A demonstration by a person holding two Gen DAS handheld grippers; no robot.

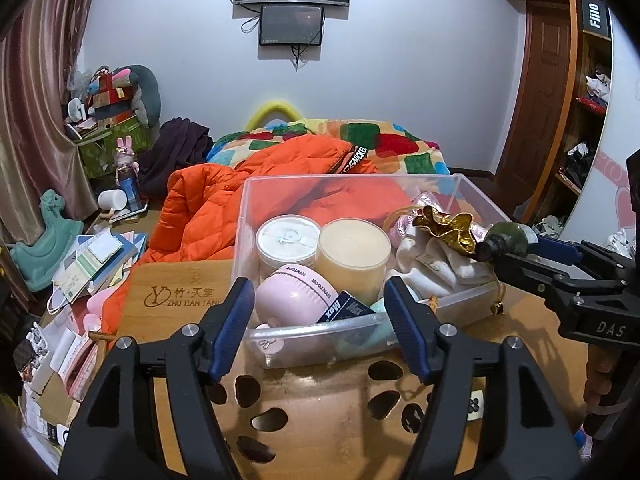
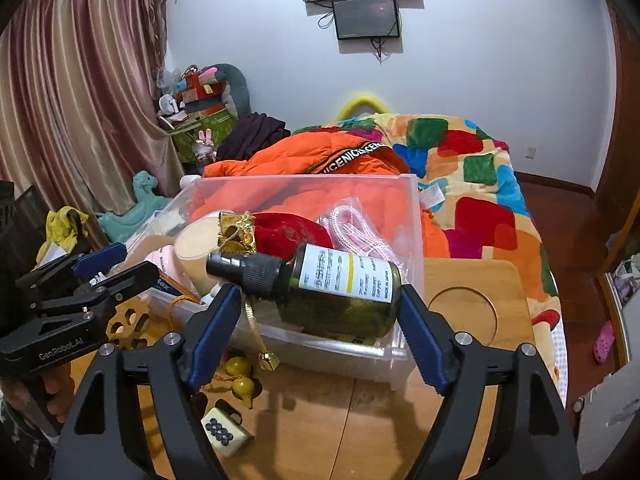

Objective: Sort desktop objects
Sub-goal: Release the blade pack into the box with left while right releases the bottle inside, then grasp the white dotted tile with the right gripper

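A clear plastic bin (image 1: 312, 330) (image 2: 300, 178) stands on the bamboo table (image 1: 180, 292). It holds two round jars (image 1: 288, 240), a pink round device (image 1: 296, 292), a blue box (image 1: 344, 310) and a white pouch with gold trim (image 1: 440, 232). My left gripper (image 1: 320, 320) (image 2: 136, 260) is open at the bin's near rim, with nothing pinched. A dark green bottle (image 2: 344, 284) (image 1: 508, 238) lies sideways on the bin's near right corner. My right gripper (image 2: 317, 292) (image 1: 516, 250) is open around it, and the cap reaches past the left fingertip. A mahjong tile (image 2: 224, 432) and yellow gourd charms (image 2: 240, 380) lie on the table.
Behind the bin lie an orange jacket (image 1: 208, 216) and a patchwork blanket (image 2: 480, 184) on a bed. Papers and boxes (image 1: 88, 264) pile up left of the table. A round recess (image 2: 464, 316) marks the tabletop right of the bin. A person's hand (image 2: 52, 392) holds the left gripper.
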